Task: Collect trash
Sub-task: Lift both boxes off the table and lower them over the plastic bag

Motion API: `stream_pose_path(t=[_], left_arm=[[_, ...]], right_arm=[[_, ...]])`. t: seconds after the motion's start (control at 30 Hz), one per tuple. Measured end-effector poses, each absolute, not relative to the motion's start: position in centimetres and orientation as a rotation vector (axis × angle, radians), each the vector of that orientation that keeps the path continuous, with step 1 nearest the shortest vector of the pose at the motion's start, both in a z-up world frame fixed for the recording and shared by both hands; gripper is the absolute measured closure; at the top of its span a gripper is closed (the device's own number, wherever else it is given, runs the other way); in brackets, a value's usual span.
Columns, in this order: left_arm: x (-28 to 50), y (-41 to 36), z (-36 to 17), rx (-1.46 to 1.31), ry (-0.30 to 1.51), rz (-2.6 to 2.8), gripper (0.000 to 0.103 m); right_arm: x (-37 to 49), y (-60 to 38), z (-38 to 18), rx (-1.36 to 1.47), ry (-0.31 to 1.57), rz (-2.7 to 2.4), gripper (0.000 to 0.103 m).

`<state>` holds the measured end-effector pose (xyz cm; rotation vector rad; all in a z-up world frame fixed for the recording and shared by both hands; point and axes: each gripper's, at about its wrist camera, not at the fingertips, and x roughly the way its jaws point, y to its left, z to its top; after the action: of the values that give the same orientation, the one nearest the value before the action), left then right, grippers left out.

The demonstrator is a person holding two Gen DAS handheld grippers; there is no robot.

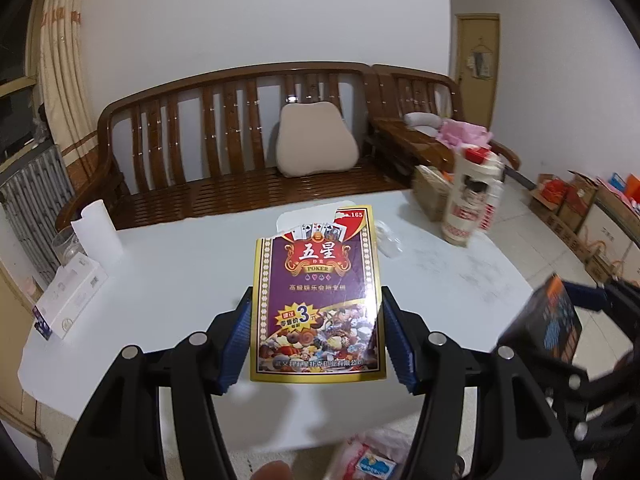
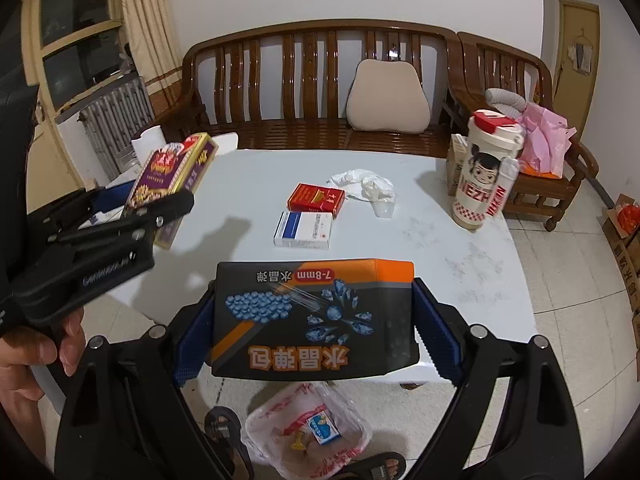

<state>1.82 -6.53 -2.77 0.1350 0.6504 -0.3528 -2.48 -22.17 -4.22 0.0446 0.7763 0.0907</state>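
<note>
My left gripper is shut on a purple and gold poker card box, held above the white table; the box also shows in the right wrist view. My right gripper is shut on a black and orange box over the table's near edge, above a trash bin lined with a plastic bag on the floor. On the table lie a red cigarette pack, a white and blue medicine box and a crumpled white tissue.
A tall white cup stands at the table's right edge. A tissue box and a glass sit at the left. A wooden bench with a cushion stands behind. Cardboard boxes line the floor at right.
</note>
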Motion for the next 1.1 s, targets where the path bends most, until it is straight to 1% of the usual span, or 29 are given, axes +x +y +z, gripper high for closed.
stream_pose_path(t=[0.23, 0.47, 0.77, 1.1], left_arm=[[-4.0, -6.1, -4.8, 0.133, 0.672, -0.412, 0.045], [-8.9, -6.2, -10.6, 0.139, 0.772, -0.455, 0.045], [-12.0, -6.5, -18.9, 0.129, 0.939, -0.431, 0.045], [-13.2, -6.4, -25.8, 0.120, 1.063, -0.396, 0.045]], right_arm=[[-7.5, -23.2, -5.4, 0.050, 0.785, 0.081, 0.017], [-11.3, -24.0, -9.6, 0.069, 0.849, 0.058, 0.017], [-13.6, -23.8, -16.3, 0.127, 0.951, 0.035, 0.017], [-13.4, -22.7, -21.9, 0.159, 1.020, 0.006, 0.017]])
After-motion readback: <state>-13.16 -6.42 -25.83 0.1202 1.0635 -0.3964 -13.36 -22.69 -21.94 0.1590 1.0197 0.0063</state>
